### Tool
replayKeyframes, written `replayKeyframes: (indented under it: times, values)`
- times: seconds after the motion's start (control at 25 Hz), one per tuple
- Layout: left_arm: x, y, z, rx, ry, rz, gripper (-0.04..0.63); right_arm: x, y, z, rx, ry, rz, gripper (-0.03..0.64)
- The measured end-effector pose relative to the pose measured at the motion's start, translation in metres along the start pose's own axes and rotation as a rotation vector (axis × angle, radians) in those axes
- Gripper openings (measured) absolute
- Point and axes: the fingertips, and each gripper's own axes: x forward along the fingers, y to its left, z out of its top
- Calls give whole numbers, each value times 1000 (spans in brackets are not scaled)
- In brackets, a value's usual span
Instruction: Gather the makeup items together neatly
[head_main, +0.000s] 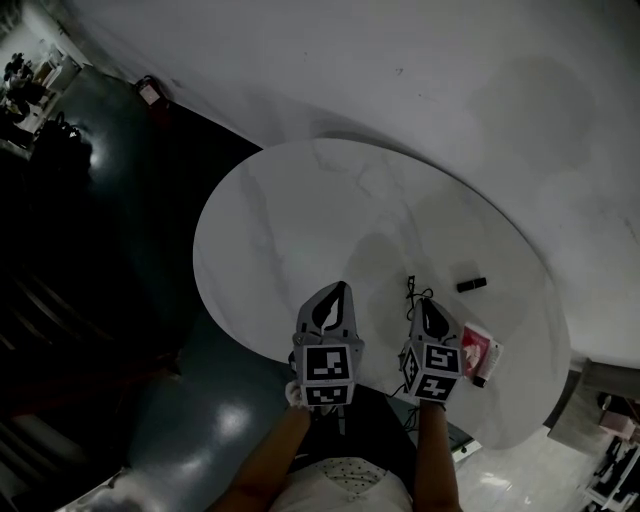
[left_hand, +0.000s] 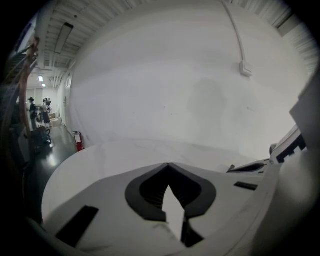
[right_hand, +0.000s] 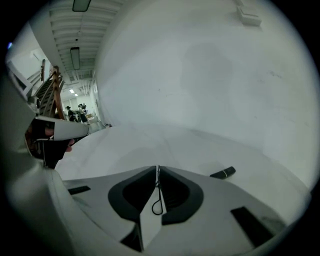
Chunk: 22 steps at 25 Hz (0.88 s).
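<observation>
Poised over the near edge of the round white table (head_main: 300, 200), with the left gripper (head_main: 340, 293) pressed together on nothing. Pinching a thin black cord (right_hand: 159, 187) in the right gripper (right_hand: 158, 168) toward the table's right edge, just beside a pink packet (head_main: 480, 350), with a black tube (head_main: 472, 284) lying apart, farther in.

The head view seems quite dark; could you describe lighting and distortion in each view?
Head view: dim, left floor nearly black but for one glare patch, soft shadows on the white table. Left gripper view: fisheye bending, black corners, faint shadow on the wall. Right gripper view: same bending, yet the thin black cord between the jaws reads sharp.
</observation>
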Motion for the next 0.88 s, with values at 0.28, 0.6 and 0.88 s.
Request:
replayKeyframes:
  times: [0.28,0.6,0.88]
  values:
    - [20,-12,-1,5,27,32,38,21,-2,-16,-41,99,96,77]
    - [29,-21,-11,5,63,70,38,35,-1,-33,-81,162,155,77]
    - [33,-21,-20,0,88,87,38,44,2,-41,-78,186,177,76]
